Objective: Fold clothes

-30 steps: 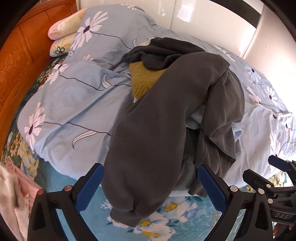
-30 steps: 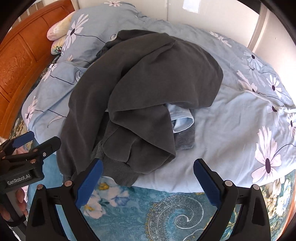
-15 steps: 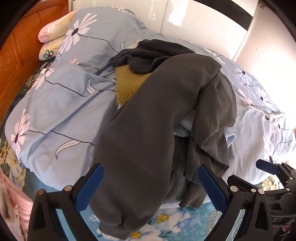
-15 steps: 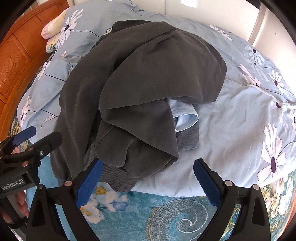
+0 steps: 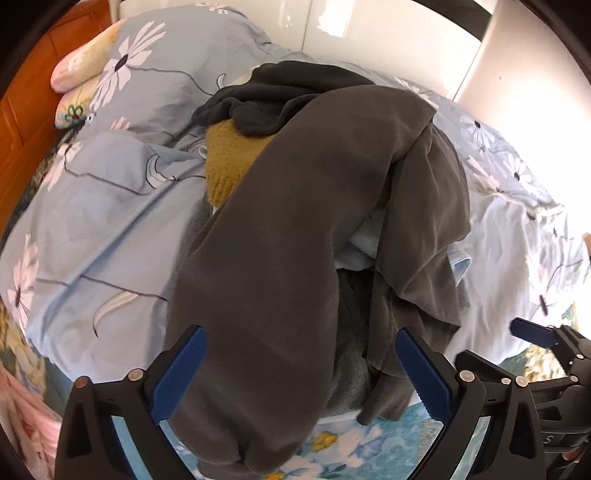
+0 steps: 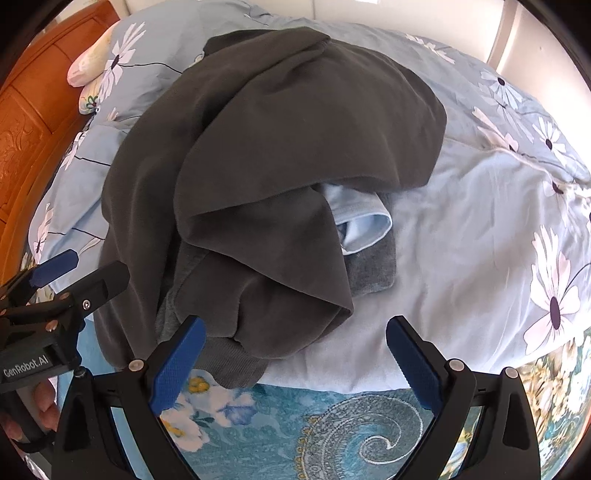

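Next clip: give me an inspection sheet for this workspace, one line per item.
Surface: bed with blue floral duvet.
Job's things: heap of clothes, dark grey garment on top; mustard knit and light blue garment partly buried.
Clutter: pillow by the headboard.
Grippers: left tool and right tool both open, empty.
Cables: nothing seen.
Surroundings: wooden headboard, white wall.

Right gripper is sitting wide open at the bottom of the frame, holding nothing. A dark grey garment is lying heaped mid-frame on the floral duvet, with a pale blue piece peeking out underneath. Left gripper is poking in at lower left, jaws apart.
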### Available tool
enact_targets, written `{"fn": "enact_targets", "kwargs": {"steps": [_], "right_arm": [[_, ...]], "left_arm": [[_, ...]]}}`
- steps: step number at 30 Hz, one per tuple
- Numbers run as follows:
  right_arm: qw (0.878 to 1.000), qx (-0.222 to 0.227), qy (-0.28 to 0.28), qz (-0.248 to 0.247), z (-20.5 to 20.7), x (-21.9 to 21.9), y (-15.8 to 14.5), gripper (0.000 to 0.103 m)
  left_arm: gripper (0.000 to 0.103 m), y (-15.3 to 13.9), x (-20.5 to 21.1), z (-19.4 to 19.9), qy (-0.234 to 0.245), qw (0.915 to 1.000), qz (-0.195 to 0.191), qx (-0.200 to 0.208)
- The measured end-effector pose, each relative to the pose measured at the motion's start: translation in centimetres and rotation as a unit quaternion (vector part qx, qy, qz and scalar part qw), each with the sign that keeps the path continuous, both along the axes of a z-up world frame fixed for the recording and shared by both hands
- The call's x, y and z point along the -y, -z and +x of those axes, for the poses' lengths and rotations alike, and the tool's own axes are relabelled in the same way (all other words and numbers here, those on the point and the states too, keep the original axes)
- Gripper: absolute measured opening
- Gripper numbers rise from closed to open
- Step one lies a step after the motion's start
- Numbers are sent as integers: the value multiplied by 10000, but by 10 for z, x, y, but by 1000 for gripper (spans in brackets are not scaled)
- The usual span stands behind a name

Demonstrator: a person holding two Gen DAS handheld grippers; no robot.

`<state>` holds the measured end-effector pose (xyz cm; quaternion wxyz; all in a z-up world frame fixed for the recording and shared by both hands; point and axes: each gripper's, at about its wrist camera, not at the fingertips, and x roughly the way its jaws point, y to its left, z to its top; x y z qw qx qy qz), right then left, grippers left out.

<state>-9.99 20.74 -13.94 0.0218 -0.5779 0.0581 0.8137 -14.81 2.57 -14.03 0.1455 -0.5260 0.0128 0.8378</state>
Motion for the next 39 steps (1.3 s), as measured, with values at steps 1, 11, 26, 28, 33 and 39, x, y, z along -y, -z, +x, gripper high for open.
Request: {"fn": "enact_targets", "kwargs": {"steps": [1, 11, 26, 28, 33, 39], "right_arm": [[10000, 17, 33, 22, 1, -2, 1, 99], [9989, 73, 466, -63, 35, -34, 6, 98], [9939, 475, 985, -135, 90, -81, 23, 98], [9934, 464, 1028, -189, 94, -84, 21, 98], [9926, 504, 1063, -283, 102, -88, 17, 98], [9918, 429, 1158, -329, 108, -95, 4, 98]], "left_arm": [[103, -1, -3, -1, 44, 9999, -125, -82], [103, -22, -33, -59, 5, 9975, -352, -608], [91, -11, -115, -110, 898, 9689, -1925, -1267], [78, -16, -112, -121, 670, 9702, -1992, -1206], [13, -33, -103, -134, 490, 9856, -1364, -867], [10, -91, -99, -102, 457, 9869, -633, -1409]]}}
